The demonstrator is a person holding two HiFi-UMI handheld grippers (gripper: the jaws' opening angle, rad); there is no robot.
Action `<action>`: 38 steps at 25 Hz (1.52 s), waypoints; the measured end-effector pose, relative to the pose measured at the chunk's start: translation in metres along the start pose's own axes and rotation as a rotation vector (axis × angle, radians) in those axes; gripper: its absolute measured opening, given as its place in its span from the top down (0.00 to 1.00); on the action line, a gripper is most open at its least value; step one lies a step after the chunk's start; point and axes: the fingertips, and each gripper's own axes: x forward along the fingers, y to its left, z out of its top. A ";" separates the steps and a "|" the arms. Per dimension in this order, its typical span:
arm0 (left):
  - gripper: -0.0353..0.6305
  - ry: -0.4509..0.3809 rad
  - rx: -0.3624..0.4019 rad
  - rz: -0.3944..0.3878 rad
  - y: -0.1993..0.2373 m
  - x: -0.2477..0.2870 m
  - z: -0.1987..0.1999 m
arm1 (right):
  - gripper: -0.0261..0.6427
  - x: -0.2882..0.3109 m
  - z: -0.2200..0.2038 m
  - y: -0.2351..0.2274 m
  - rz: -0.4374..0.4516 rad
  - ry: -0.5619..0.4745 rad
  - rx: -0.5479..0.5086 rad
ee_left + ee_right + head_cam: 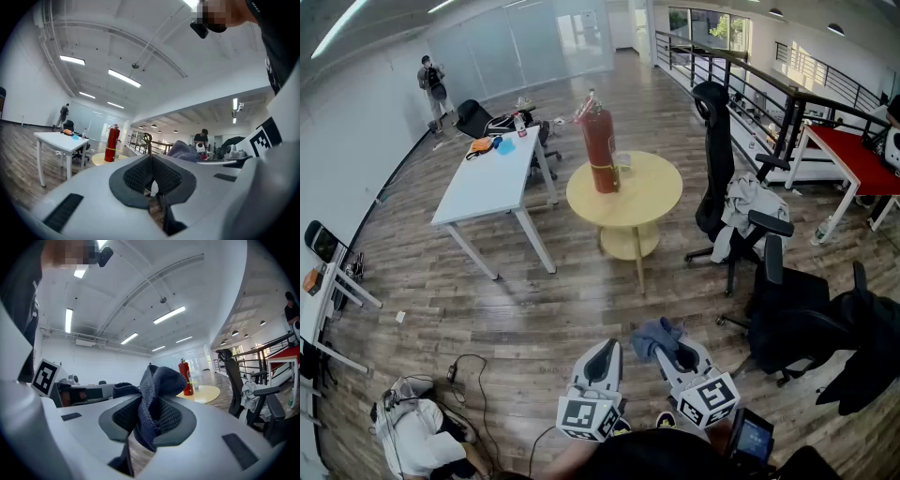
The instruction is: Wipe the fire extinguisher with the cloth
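My left tongs [602, 360] and right tongs [682, 358] share one build: smooth pale grey shells that taper to rounded jaws. Each jaw is lined with a dark grey pad [136, 176] of ribbed mesh set in a charcoal surround. Black rectangular slots [64, 212] are sunk into the shells. At the rear of each sits a white cube [588, 418] printed with black square markers. I wear a black top [661, 457].
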 end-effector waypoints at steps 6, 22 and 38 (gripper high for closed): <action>0.90 -0.008 0.015 -0.016 -0.001 0.005 0.002 | 0.83 0.006 0.000 0.001 0.004 -0.019 -0.015; 0.90 -0.006 -0.006 0.010 0.037 -0.002 0.003 | 0.83 0.019 0.003 -0.005 -0.075 -0.051 0.058; 0.90 0.027 0.039 -0.001 0.098 0.026 -0.004 | 0.83 0.072 -0.008 -0.026 -0.123 0.007 -0.065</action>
